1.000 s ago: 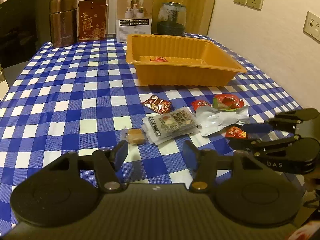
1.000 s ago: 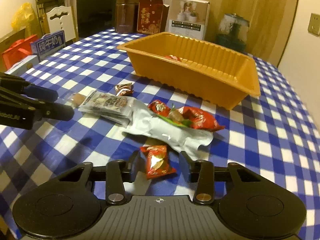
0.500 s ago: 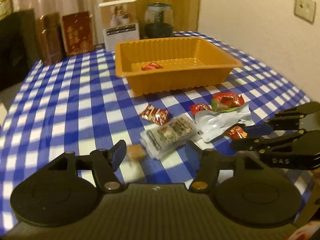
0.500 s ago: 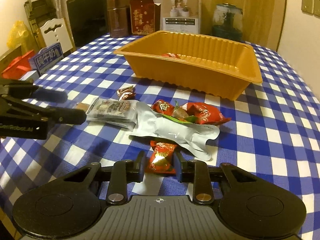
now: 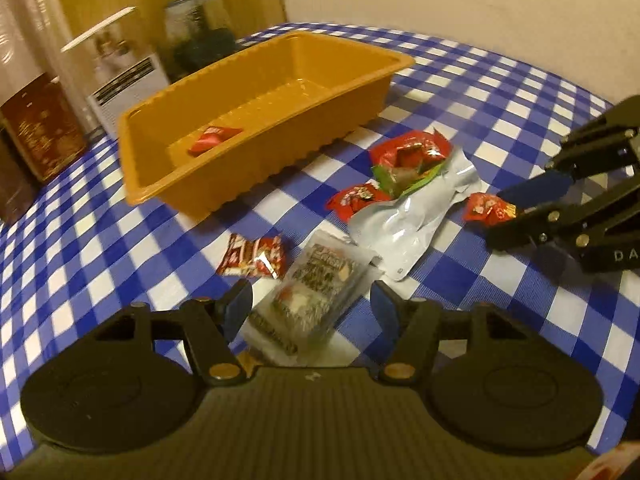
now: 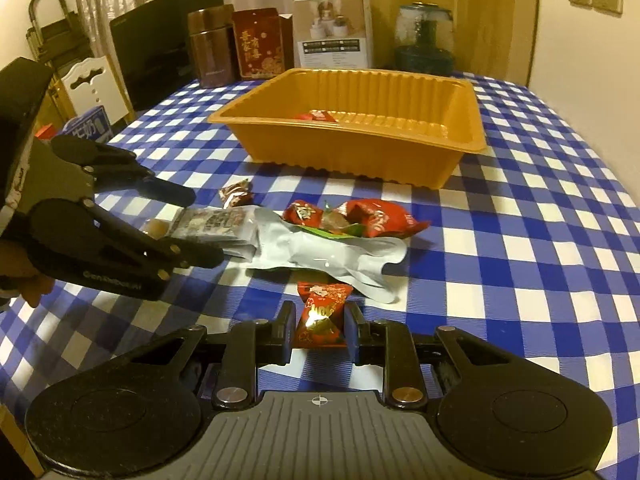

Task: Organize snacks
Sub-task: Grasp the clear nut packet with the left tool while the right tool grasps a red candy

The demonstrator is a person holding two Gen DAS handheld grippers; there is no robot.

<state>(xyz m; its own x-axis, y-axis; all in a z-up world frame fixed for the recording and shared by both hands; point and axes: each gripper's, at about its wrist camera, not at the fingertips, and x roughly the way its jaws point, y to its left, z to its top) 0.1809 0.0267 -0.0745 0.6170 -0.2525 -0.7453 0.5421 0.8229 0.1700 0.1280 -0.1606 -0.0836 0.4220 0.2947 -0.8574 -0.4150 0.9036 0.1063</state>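
Left gripper (image 5: 311,308): mine, in my left hand; its jaws stand spread on either side of the clear seaweed-style packet (image 5: 316,300); the pads do not press on it; seen from the right wrist the same gripper (image 6: 200,228) reaches in from the left edge, one finger above the packet and one below.
Small brown candy (image 6: 154,227): on the cloth just left of that packet, partly behind my left gripper's lower finger.
Striped red-and-white candy (image 5: 256,257): lies on the cloth just beyond the left fingertip; apart from the tray.
Orange tray (image 5: 152,184): stands on the blue-and-white checked tablecloth (image 5: 80,240) past the loose snacks; one red wrapped candy (image 5: 214,140) lies inside near its left end.
Silver pouch (image 5: 412,216): flat on the cloth, right of the clear packet; a red candy (image 5: 356,200) and a crumpled red-and-green wrapper (image 5: 412,158) rest at its far end.
Right gripper (image 6: 319,322): mine, in my right hand; its jaws are drawn in tight and pinch a red foil candy (image 6: 322,312) between the pads; the candy sits just in front of the silver pouch's near edge; I cannot tell whether it is off the cloth.
Far edge of table: a brown canister (image 6: 212,56), a red box (image 6: 260,44), a white carton (image 6: 334,30) and a glass jar (image 6: 424,40) in a row.
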